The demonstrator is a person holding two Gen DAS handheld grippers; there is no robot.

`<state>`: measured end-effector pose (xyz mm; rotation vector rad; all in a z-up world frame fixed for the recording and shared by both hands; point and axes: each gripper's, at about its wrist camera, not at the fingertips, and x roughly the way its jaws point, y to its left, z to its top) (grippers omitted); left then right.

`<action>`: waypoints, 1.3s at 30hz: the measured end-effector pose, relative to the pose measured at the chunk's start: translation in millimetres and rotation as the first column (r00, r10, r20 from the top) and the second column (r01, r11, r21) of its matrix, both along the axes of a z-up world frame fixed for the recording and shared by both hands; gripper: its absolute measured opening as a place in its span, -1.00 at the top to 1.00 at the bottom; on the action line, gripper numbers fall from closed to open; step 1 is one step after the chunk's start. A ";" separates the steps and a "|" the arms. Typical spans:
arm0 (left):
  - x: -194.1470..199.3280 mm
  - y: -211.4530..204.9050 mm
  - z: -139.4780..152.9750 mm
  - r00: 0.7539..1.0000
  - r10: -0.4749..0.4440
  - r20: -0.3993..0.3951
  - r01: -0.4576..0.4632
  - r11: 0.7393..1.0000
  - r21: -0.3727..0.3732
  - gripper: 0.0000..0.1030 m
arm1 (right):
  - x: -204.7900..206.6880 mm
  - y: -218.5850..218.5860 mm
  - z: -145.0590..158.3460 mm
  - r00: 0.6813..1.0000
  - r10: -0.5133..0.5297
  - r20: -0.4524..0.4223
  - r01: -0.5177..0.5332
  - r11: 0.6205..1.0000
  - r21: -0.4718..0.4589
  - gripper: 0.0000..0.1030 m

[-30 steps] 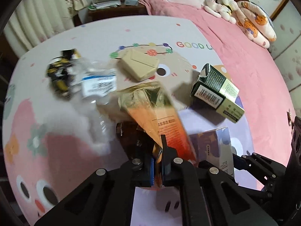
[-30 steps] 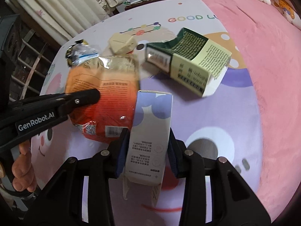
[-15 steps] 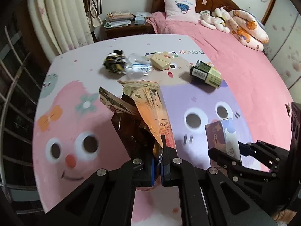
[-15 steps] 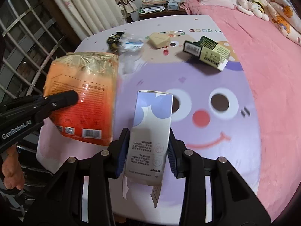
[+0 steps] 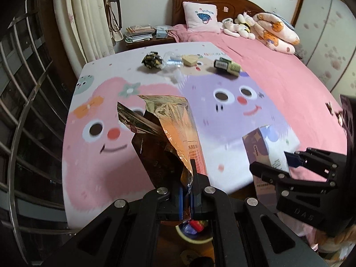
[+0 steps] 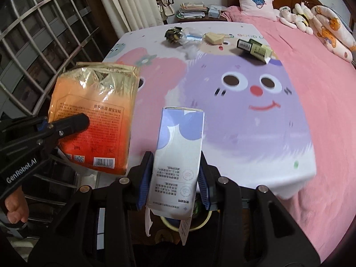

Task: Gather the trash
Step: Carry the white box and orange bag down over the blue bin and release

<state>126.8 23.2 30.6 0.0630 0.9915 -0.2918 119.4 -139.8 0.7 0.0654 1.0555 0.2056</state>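
The orange pouch (image 6: pixel 93 120) hung in the left gripper (image 5: pixel 188 191), whose jaws were pinched tight on the pouch's crumpled foil edge, almost fully closed. Seen from the left wrist, the pouch (image 5: pixel 169 131) stood torn open at the top, its gold lining showing. In the right view its printed back faced the camera, barcode at the lower edge, and the left gripper (image 6: pixel 73 122) crossed its lower left part. A hand (image 6: pixel 14 207) gripped that tool at the frame's left edge.

The box (image 6: pixel 178 155), pale with blue-violet blobs, sat upright between the right gripper's (image 6: pixel 173 187) blue pads, the jaws part-way closed and pressing on its two sides. Its bottom flap hung loose below the pads. From the left wrist the box (image 5: pixel 267 149) and right gripper (image 5: pixel 287 164) appeared at the right, just beside the pouch.

Below both grippers, off the near edge of the bed, the rim of a bin (image 5: pixel 193 238) showed, with coloured scraps inside; in the right view the bin (image 6: pixel 200 224) lay mostly hidden behind the box.

More trash lay in a row at the far end of the cartoon blanket (image 6: pixel 244 120): a dark crumpled wrapper (image 6: pixel 173 34), a clear bottle (image 6: pixel 192 37), a beige carton (image 6: pixel 213 38) and a green box (image 6: pixel 253 46) on its side. Beyond them stood a nightstand (image 6: pixel 195 16) stacked with papers, a pillow (image 6: pixel 255 0) and soft toys (image 6: pixel 298 13) by the headboard.
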 end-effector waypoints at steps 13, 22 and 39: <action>-110.2 37.9 -60.3 0.991 -0.008 -0.135 0.003 0.999 -0.033 0.93 | -106.1 42.7 -66.7 0.982 0.060 -0.177 -0.068 0.997 -0.039 0.33; -148.6 2.9 -150.7 0.966 -0.075 -0.246 0.077 0.997 0.002 0.93 | -131.0 25.2 -160.5 0.948 0.015 -0.317 -0.026 0.999 -0.032 0.33; -102.5 -62.9 -387.3 0.925 0.001 -0.380 0.022 0.998 0.056 0.93 | -117.7 -30.9 -386.6 0.913 -0.067 -0.402 0.070 0.998 -0.007 0.31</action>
